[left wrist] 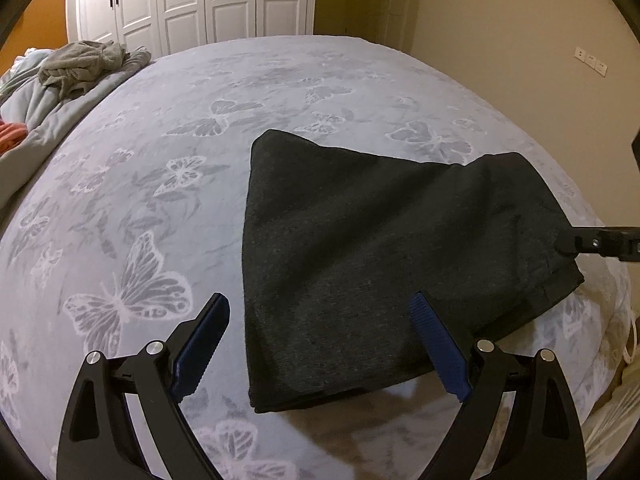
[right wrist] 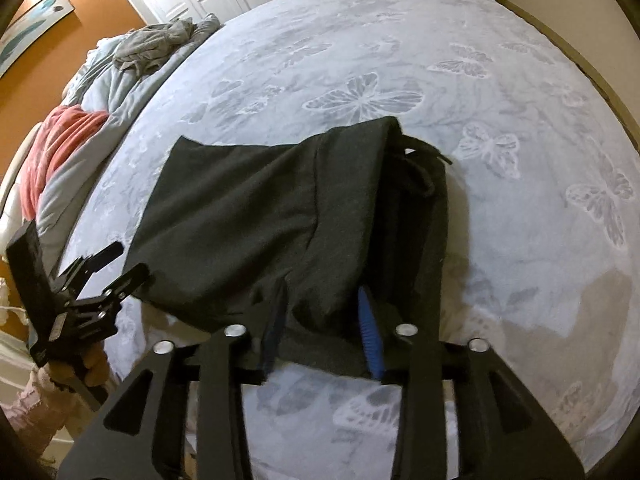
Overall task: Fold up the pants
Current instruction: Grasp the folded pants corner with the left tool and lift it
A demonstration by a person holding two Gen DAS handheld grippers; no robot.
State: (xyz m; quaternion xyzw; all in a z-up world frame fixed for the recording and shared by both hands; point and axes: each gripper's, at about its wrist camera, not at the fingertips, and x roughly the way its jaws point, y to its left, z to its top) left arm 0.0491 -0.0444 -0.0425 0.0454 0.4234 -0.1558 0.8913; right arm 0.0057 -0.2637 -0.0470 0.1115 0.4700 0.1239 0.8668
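Note:
Dark grey pants (left wrist: 360,248) lie folded into a compact stack on the bed; they also show in the right wrist view (right wrist: 248,216), with the drawstring (right wrist: 424,160) at the far side. My left gripper (left wrist: 320,344) is open, its blue pads either side of the stack's near left corner, holding nothing. My right gripper (right wrist: 322,332) has its jaws partly closed around the near edge of the top layer, which bunches between the pads. The right gripper's tip (left wrist: 576,242) touches the stack's right edge in the left wrist view.
The bed has a pale butterfly-print cover (left wrist: 160,168). A crumpled grey garment (left wrist: 80,64) and a rolled duvet lie at the far left, with a pink cloth (right wrist: 60,148). White wardrobe doors (left wrist: 192,0) stand behind. The bed's edge is near on the right.

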